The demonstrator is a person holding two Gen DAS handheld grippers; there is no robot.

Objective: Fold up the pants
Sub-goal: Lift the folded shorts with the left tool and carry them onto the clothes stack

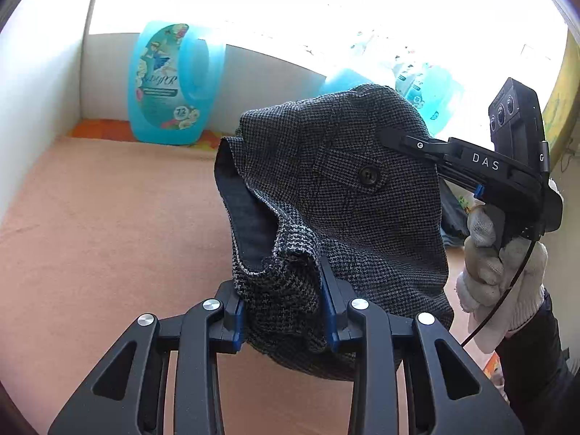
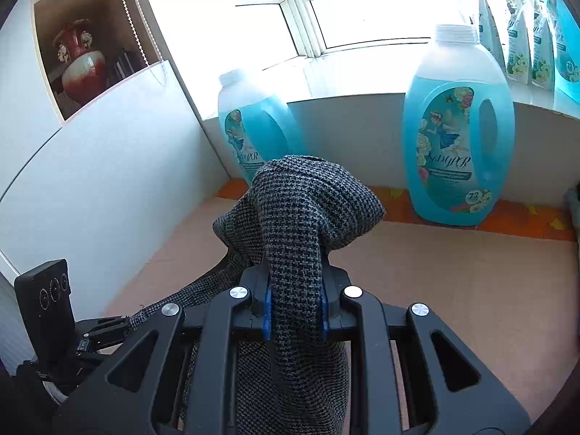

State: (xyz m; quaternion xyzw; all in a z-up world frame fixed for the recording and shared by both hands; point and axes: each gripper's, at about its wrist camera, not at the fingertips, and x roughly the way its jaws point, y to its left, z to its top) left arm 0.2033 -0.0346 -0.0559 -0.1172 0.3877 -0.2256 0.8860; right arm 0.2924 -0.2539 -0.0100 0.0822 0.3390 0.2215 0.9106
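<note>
- pants [image 1: 348, 195] held in the air over the peach surface [image 1: 108, 224], both grippers clamped on bunched waistband cloth
- left gripper [image 1: 284, 311] and right gripper [image 2: 294, 311] each pinch a thick wad
- looks like soft, heavyish woven tweed, not slippery; better hold: flat waistband corners

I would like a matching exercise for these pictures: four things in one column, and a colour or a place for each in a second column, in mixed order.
Things:
1. grey checked woollen pants
2. big plastic detergent bottle
3. round glazed vase
4. knitted work glove

Descriptions:
A. white, around a gripper handle
B. dark red, in a wall shelf
C. clamped in the left gripper and the right gripper
D. blue, below the window

Pairs: 1-C, 2-D, 3-B, 4-A
</note>
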